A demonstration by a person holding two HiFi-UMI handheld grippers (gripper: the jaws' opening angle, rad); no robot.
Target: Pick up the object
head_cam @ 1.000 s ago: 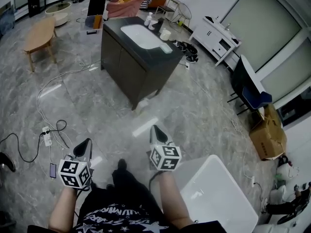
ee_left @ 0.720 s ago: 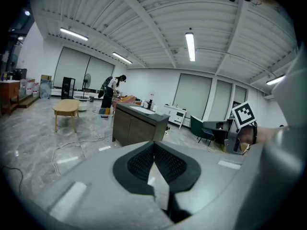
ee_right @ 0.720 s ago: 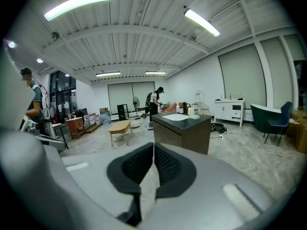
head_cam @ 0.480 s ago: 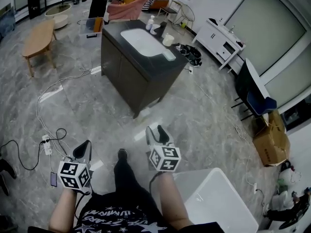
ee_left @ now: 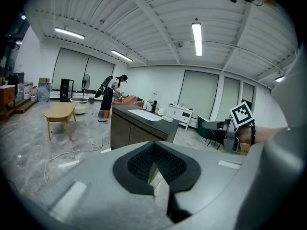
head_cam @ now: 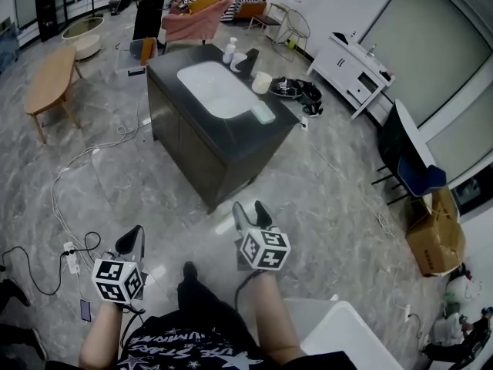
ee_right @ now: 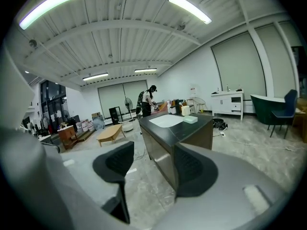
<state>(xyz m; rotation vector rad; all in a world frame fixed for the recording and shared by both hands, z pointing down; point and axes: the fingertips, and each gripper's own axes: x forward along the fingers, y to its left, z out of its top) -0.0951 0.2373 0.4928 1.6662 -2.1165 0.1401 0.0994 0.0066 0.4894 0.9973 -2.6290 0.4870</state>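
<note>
A dark cabinet (head_cam: 223, 141) with a white sink (head_cam: 209, 89) stands ahead of me on the floor. Its top carries a white bottle (head_cam: 229, 50), a white cup (head_cam: 262, 82) and a pale green block (head_cam: 262, 112). My right gripper (head_cam: 252, 209) is low in front of the cabinet, well short of it; its jaws are opening and nothing is between them. In the right gripper view the gripper (ee_right: 153, 164) points at the cabinet (ee_right: 177, 133). My left gripper (head_cam: 131, 239) hangs at lower left, its pads (ee_left: 154, 163) pressed together and empty.
Cables (head_cam: 73, 199) and a power strip (head_cam: 72, 257) lie on the floor at left. A wooden table (head_cam: 50, 72) stands far left, a white tub (head_cam: 347, 338) at my lower right, a cardboard box (head_cam: 435, 233) and dark chair (head_cam: 408, 160) further right. A person (ee_right: 147, 101) stands behind the cabinet.
The right gripper's jaws have gone from shut to wide apart. I have stepped a little closer to the cabinet. The left gripper stays shut at my side.
</note>
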